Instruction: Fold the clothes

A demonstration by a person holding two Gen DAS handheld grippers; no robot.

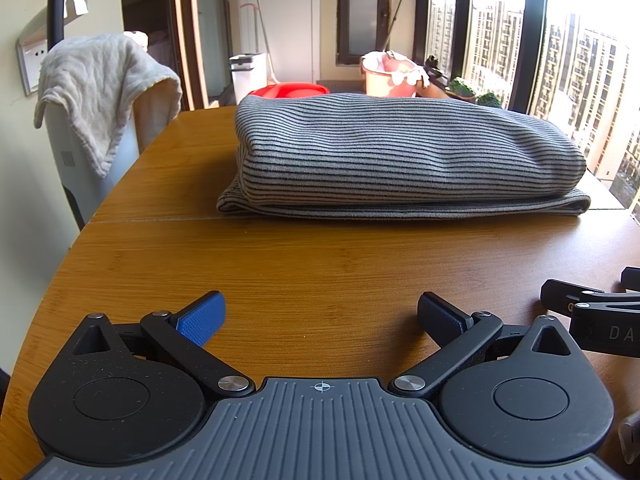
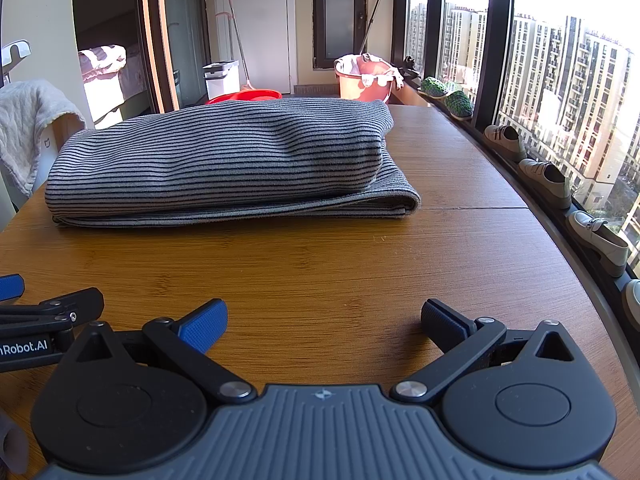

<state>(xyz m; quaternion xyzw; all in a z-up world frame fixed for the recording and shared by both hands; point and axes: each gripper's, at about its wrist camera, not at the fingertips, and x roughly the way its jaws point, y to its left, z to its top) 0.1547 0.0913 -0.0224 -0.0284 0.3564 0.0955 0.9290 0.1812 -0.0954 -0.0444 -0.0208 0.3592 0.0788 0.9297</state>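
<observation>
Grey, black-striped knit garment [image 1: 404, 156], folded in a soft, light-looking bundle on the brown wooden table [image 1: 304, 260], likely lifts best by its near hem, while left gripper [image 1: 320, 316] and right gripper [image 2: 324, 322] rest wide apart, empty.

The wooden worktop [image 1: 304, 264] carries one thing. A folded striped garment [image 1: 400, 156] lies flat toward twelve o'clock.
</observation>
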